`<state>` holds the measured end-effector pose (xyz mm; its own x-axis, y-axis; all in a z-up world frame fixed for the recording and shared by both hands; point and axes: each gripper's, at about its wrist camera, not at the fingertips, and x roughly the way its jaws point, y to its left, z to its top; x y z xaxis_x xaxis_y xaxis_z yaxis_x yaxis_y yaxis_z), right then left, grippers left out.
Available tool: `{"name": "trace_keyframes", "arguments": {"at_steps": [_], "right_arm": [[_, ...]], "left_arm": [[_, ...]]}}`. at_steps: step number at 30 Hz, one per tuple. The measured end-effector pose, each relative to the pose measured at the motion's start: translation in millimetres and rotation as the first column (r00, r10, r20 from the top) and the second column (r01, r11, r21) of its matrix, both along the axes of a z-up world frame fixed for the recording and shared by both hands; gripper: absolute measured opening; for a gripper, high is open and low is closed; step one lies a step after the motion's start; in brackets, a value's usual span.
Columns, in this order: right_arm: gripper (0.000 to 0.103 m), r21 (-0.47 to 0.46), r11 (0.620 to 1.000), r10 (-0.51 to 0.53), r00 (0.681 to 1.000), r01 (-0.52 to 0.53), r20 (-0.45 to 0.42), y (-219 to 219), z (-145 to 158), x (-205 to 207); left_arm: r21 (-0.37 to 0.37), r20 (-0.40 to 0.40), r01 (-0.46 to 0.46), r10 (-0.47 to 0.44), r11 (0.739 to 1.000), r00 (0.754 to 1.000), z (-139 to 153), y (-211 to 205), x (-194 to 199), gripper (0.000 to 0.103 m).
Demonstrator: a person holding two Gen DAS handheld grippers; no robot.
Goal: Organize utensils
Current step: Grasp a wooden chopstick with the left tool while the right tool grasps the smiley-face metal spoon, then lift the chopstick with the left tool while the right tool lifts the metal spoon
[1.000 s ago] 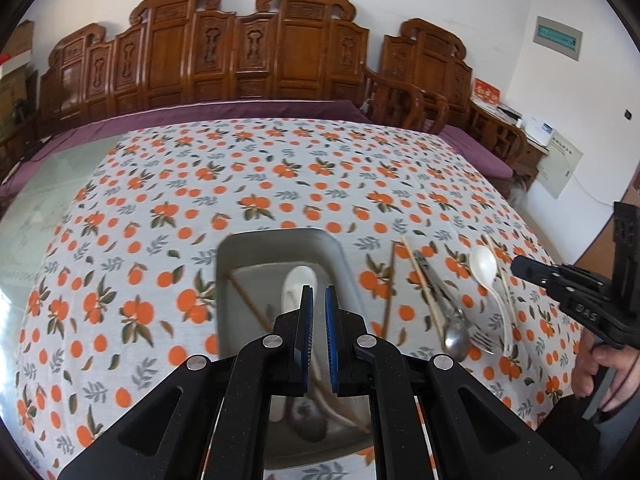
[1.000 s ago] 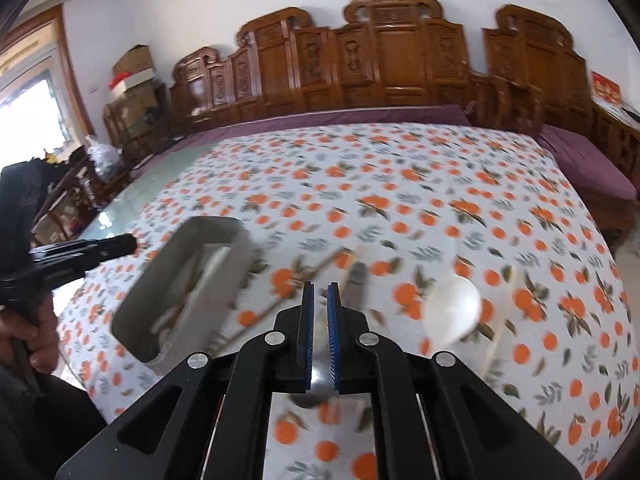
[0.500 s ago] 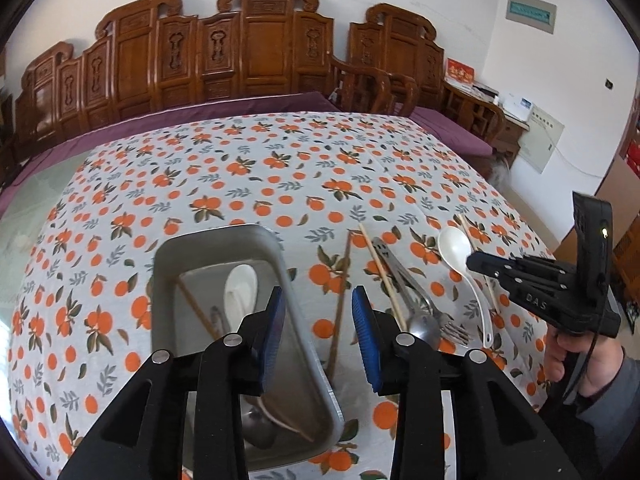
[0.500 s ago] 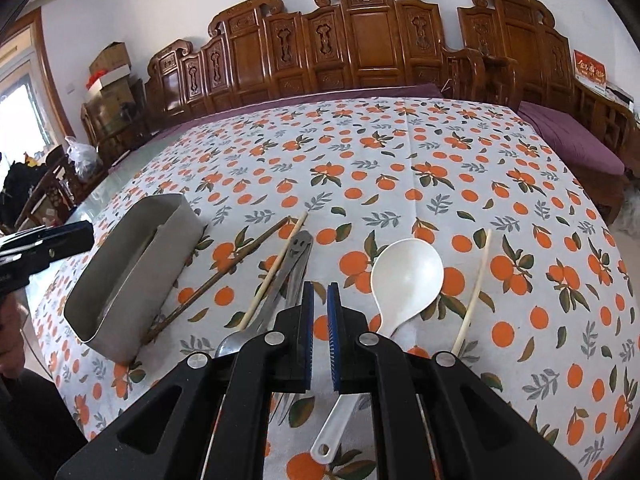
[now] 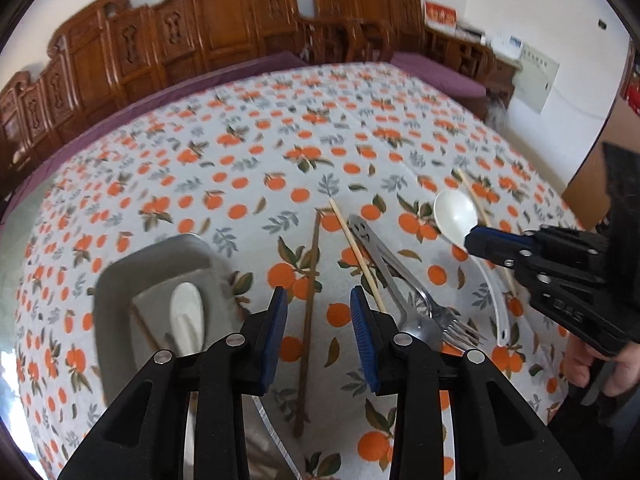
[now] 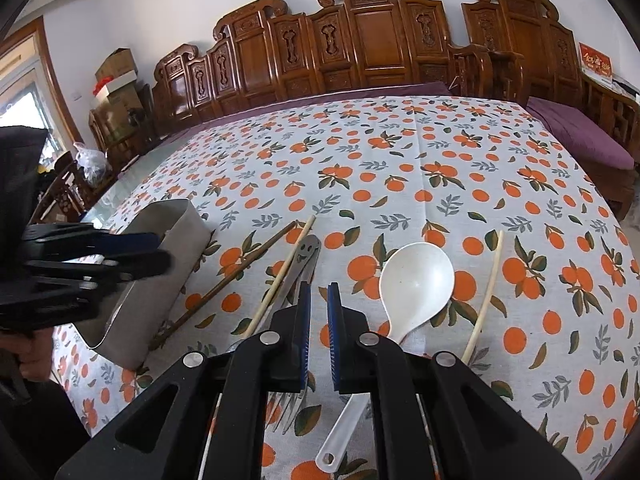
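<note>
1. Straddling the dark wooden chopstick (image 5: 307,320), the left gripper (image 5: 319,336) hangs with its jaws spread wide and nothing between them.
2. Lying lengthwise along the gripper's line of sight, the chopstick runs from near the gripper away across the tablecloth (image 5: 248,152), so the blue pads would close across its thin width.
3. Sitting just left of it, the metal tray (image 5: 120,280) already holds a white spoon (image 5: 186,316).
4. Hovering to the right, the right gripper (image 6: 318,332) has its jaws nearly shut, empty, above the fork (image 6: 290,406) and beside the white ladle (image 6: 416,280); it is farther from the chopstick.
</note>
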<state>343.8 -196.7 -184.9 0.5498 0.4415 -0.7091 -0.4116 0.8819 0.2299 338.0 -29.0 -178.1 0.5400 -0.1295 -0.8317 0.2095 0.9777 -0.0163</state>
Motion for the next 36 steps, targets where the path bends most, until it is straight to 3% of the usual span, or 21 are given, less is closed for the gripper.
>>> {"name": "trace_keyframes", "arguments": {"at_steps": [7, 12, 27, 33, 36], "right_arm": [[0.01, 0.026, 1.0, 0.009, 1.0, -0.009, 0.012, -3, 5, -2], [0.01, 0.053, 0.999, 0.006, 1.0, -0.007, 0.018, -8, 9, -3], [0.01, 0.076, 0.997, -0.001, 1.0, -0.001, 0.024, -15, 15, -5], [0.01, 0.082, 0.997, -0.004, 1.0, 0.002, 0.023, -16, 15, -5], [0.01, 0.083, 0.997, -0.003, 1.0, 0.001, 0.023, -16, 15, -4]], "left_arm": [[0.069, -0.127, 0.001, 0.008, 0.998, 0.992, -31, -8, 30, 0.019], [0.117, -0.186, -0.01, 0.032, 0.993, 0.982, -47, -8, 44, 0.017], [0.207, -0.22, 0.044, 0.003, 0.977, 0.976, -53, -21, 53, 0.017], [0.179, -0.247, 0.039, 0.006, 0.983, 0.969, -55, -17, 61, 0.017], [0.132, -0.264, 0.051, -0.014, 0.99, 0.964, -55, -16, 62, 0.004]]}}
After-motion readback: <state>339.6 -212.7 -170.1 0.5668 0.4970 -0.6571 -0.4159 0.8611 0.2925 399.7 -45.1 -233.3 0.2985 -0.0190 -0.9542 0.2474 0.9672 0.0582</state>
